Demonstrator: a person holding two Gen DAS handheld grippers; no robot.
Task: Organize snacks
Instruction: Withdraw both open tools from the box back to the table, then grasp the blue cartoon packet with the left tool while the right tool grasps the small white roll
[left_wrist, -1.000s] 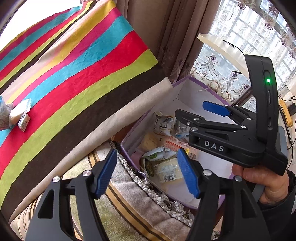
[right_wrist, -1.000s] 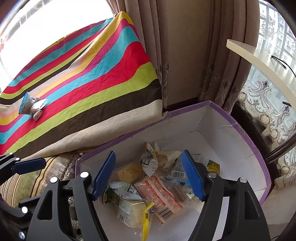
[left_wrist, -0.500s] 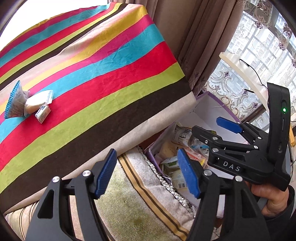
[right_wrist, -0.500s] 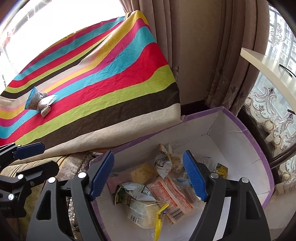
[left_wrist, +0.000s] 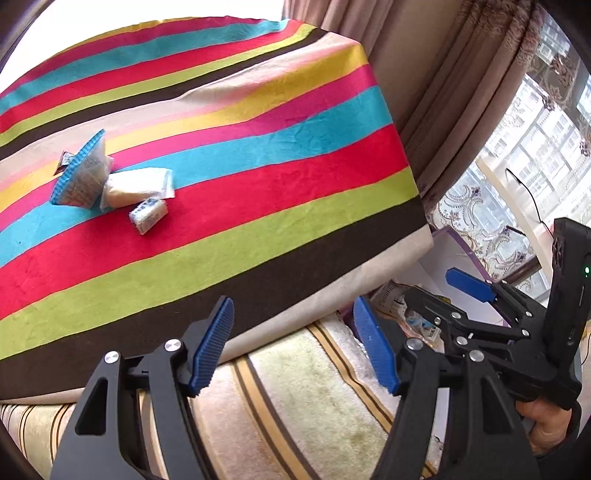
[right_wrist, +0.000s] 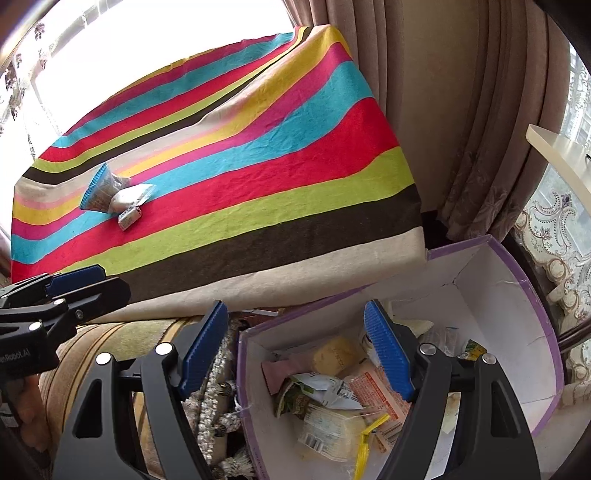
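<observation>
On the far left of the striped cloth that covers the desk, three snack packs lie in a tight cluster. A blue-edged bag stands tilted at the left of the group, a pale wrapped pack leans against its right side, and a small blue-and-white packet rests on the red stripe just in front of the pale one. From the right wrist view the same three sit well up the cloth: blue-edged bag, pale pack, small packet.

The left tongs hang over the near edge of the desk and the striped couch cushion below it, spread wide with nothing between the blue pads. They also show at the left edge of the right wrist view.

Further right, the right tongs are likewise wide apart and hold nothing; they hover over the left rim of the purple-edged box. This box stands beside the desk, lower than its top, and holds a loose heap of snacks, among them a green-and-white bag, a yellowish pack and an orange-printed wrapper. In the left wrist view the right tongs point toward the box. Brown curtains hang behind.
</observation>
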